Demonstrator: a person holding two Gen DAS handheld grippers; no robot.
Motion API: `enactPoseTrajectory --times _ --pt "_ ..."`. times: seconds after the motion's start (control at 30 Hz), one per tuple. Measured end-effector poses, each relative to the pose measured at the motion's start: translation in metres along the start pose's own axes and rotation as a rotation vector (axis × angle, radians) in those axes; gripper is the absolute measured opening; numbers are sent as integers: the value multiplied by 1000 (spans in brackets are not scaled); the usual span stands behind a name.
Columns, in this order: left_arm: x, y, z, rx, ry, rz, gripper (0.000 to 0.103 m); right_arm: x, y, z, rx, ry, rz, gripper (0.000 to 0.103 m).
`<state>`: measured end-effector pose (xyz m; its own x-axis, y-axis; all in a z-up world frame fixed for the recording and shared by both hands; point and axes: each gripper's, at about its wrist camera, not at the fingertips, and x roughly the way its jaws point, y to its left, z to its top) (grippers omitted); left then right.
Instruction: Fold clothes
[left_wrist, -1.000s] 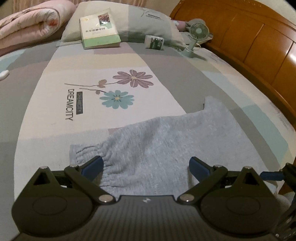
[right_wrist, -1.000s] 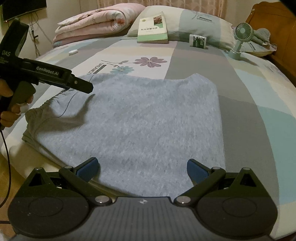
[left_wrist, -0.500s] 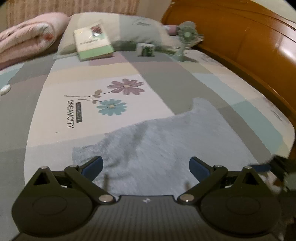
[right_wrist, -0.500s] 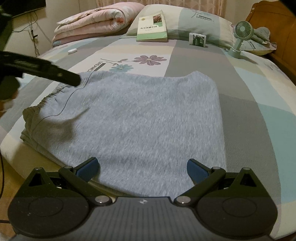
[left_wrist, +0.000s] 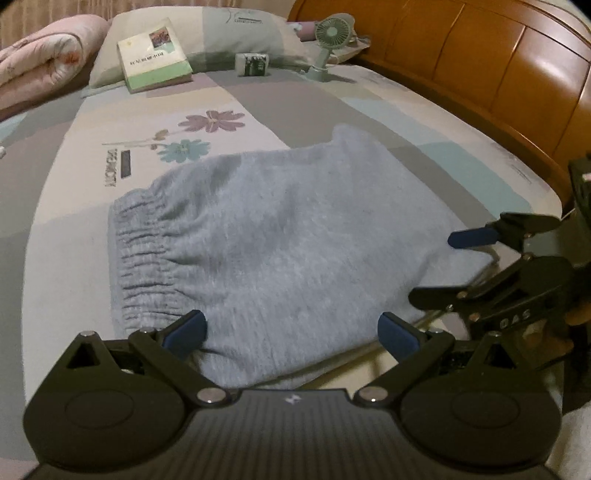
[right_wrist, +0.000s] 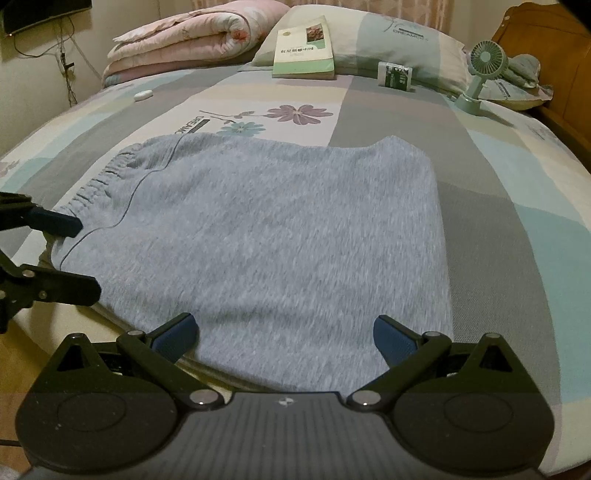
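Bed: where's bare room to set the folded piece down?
Free: sheet right of the grey garment, toward the wooden bed frame; also the flower-print strip between garment and book. Crowded: the pillow end, with book, small box, fan.

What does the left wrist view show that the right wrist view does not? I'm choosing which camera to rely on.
Only the left wrist view shows the long wooden bed frame beside the mattress, and the right gripper from the side, jaws apart at the garment's edge.

Only the right wrist view shows the small white object whole, the wall cables, and the left gripper from the side, also open.

Both show the folded grey sweatpants with the elastic waistband, the book, the green handheld fan, the small box and the rolled pink quilt.
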<state>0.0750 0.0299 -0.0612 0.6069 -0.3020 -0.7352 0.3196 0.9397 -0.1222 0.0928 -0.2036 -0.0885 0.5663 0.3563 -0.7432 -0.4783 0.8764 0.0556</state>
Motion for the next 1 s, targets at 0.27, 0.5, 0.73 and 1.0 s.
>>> enactPoseTrajectory --times 0.27,0.5,0.73,1.0 --pt "3 -3 1 -28 43 30 99 1 2 -1 -2 0 -5 103" --pt "-8 -8 5 -23 19 41 99 0 2 -1 -5 0 -11 103" --pt "-18 0 1 -41 16 55 99 -7 6 15 12 -23 -15 103" --pt "-34 16 -3 -65 1 88 99 -21 37 61 -63 -101 154 103"
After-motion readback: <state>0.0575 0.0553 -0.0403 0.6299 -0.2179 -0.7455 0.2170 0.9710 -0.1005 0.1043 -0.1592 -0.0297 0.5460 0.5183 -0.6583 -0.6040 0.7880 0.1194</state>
